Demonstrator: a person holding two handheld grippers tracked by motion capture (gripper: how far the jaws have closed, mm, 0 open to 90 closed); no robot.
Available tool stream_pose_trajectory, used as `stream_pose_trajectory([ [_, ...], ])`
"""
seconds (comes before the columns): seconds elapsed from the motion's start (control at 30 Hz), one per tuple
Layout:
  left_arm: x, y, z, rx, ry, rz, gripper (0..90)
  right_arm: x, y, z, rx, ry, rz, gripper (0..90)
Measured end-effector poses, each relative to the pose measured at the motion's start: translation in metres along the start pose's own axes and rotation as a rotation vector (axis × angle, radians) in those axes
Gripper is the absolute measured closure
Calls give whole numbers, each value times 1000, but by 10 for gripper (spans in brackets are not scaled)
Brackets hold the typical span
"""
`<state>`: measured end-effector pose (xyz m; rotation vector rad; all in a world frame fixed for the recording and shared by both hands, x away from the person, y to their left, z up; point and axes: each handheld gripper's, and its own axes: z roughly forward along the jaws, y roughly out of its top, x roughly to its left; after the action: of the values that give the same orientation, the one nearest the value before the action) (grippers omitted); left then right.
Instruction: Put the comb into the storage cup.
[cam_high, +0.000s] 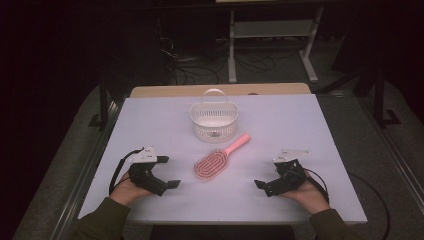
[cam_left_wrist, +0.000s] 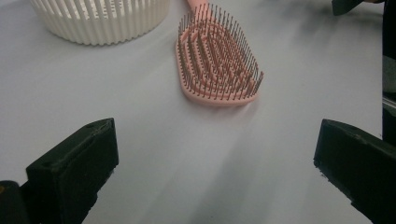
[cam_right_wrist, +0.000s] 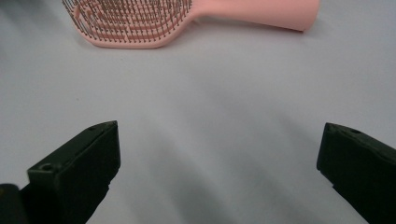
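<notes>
A pink hairbrush (cam_high: 216, 160) lies bristles-up in the middle of the white table, its handle pointing back and to the right. Behind it stands a white slatted basket (cam_high: 213, 120) with a hoop handle. My left gripper (cam_high: 169, 172) rests open near the front left, a short way left of the brush head (cam_left_wrist: 215, 56); nothing is between its jaws. My right gripper (cam_high: 270, 182) rests open at the front right, jaws pointing toward the brush (cam_right_wrist: 187, 16), and holds nothing. A hand holds each gripper from the front edge.
The white table (cam_high: 310, 135) sits on a wooden top showing at its back edge. Behind it are dark floor, cables and a white metal frame (cam_high: 272, 35). The basket's slatted wall (cam_left_wrist: 100, 21) shows at the top left of the left gripper view.
</notes>
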<state>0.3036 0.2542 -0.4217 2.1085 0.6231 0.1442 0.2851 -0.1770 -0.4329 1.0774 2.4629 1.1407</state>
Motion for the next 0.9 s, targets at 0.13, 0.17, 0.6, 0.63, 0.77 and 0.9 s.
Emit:
stream_pose_trajectory([
  [0.13,0,-1,0,7,0,0,0,1,0,0,3,1,-2,0],
  [0.17,0,-1,0,7,4,0,0,1,0,-1,3,4,-3,0],
  [0.6,2,-5,-1,8,0,-15,0,-4,14,2,5,2,1,0],
  [0.63,3,-5,-2,6,-1,-15,0,-4,14,3,11,-2,3,0],
  [0.77,3,-5,-1,7,-3,-15,0,-6,17,5,23,2,3,0],
  [0.9,2,-4,0,10,-1,-11,0,-6,18,5,27,11,3,0],
])
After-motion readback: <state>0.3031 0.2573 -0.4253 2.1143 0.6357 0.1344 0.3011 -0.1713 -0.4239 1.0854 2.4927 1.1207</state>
